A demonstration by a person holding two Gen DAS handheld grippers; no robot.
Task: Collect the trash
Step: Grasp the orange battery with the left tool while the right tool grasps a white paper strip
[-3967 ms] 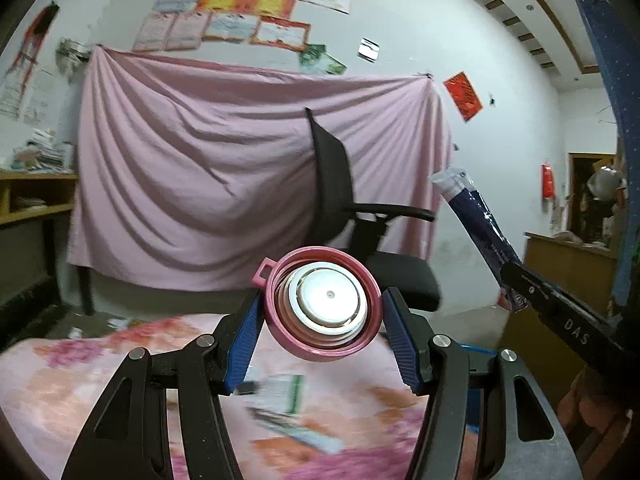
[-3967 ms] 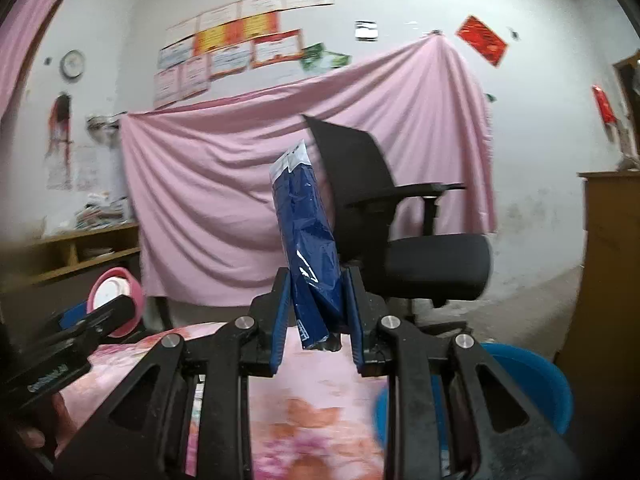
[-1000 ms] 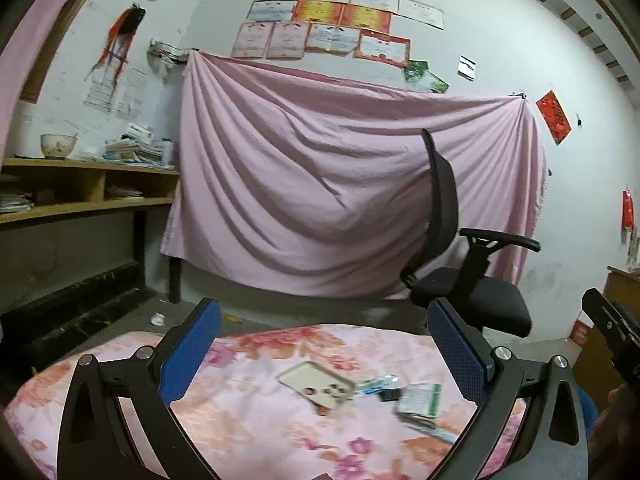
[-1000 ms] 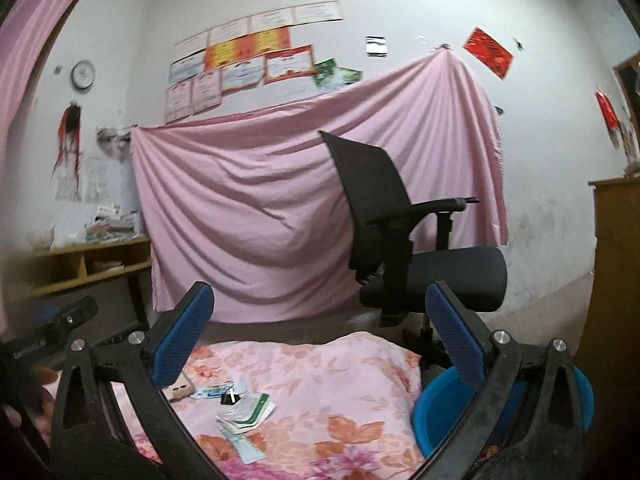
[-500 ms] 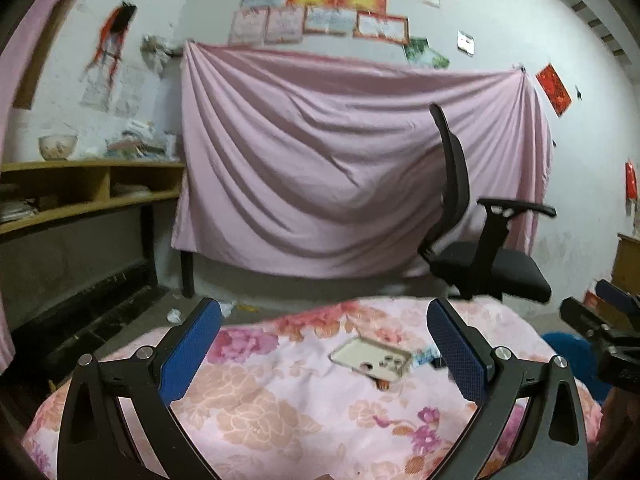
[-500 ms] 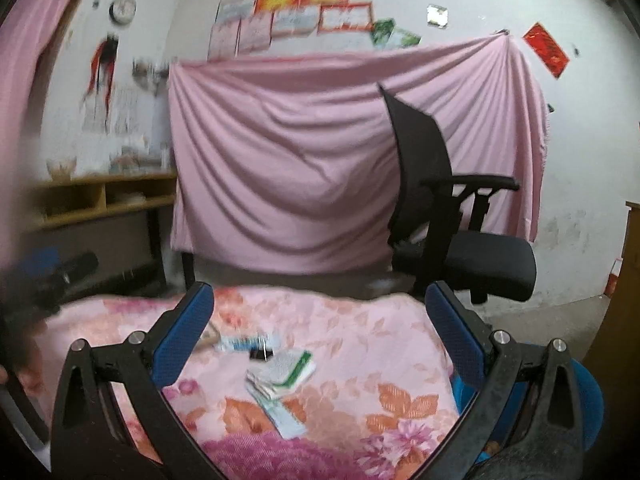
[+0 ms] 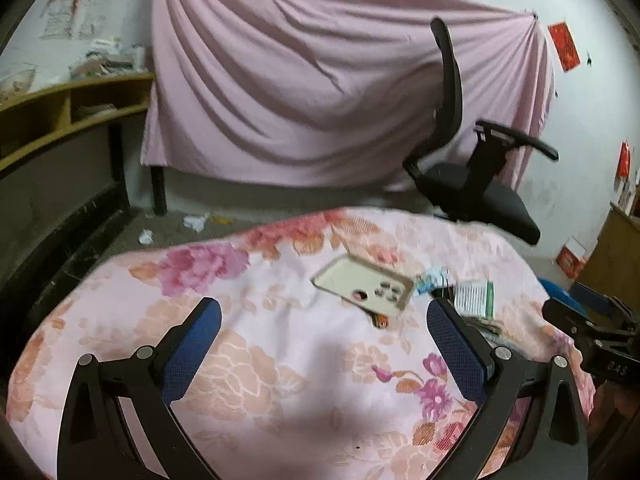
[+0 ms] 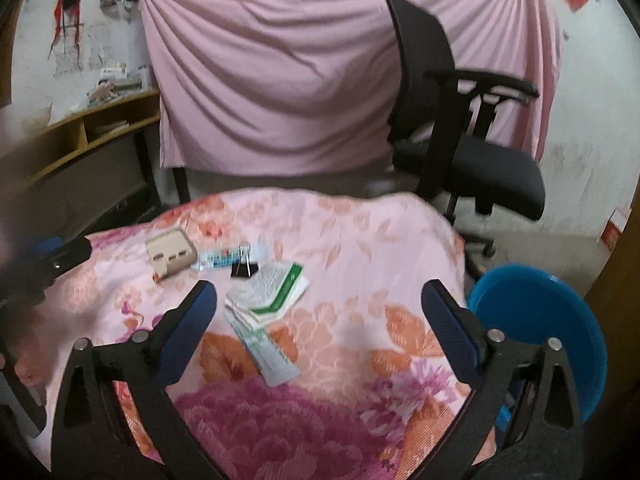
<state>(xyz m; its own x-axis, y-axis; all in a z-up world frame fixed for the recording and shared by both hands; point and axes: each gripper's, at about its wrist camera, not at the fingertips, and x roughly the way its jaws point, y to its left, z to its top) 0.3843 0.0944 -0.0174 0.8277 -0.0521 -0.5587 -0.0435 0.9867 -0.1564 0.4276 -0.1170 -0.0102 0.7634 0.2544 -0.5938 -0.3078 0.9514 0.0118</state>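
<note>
Pink cloth (image 7: 320, 92) hangs across the far wall in the left wrist view, with one black office chair (image 7: 468, 152) in front of it and a wooden shelf (image 7: 72, 108) off to the left. Below, a tabletop draped in a pink floral cover (image 7: 248, 344) fills the lower half. The left tool (image 7: 324, 320) hangs over it, its two blue-padded fingers spread wide with nothing between them. Just beyond the tips lies one cream phone case (image 7: 364, 286), flat, its camera cut-outs facing up. Right beside it sit a small light-blue wrapper (image 7: 430, 280) and a green-edged white paper packet (image 7: 476, 300). Two crumpled white scraps (image 7: 196, 222) lie on the floor past the tabletop's far edge. The right tool (image 7: 592, 328) pokes in dark at the right edge.

From the right wrist view, the same floral cover (image 8: 360, 240) spreads under the right tool (image 8: 320, 304), which is also spread wide and empty. The trash sits near its left finger: one stack of green-edged white packets (image 8: 272, 292), one long pale wrapper (image 8: 268, 352) just in front of the stack, one black binder clip (image 8: 244, 270) touching the stack's far side, and a light-blue printed wrapper (image 8: 220, 258) behind the clip. The phone case (image 8: 170, 254) lies to the left of these. A blue plastic basin (image 8: 536, 312) stands low at the tabletop's right side, by the chair (image 8: 460, 128). The left tool (image 8: 60, 256) shows blurred at the left edge.
</note>
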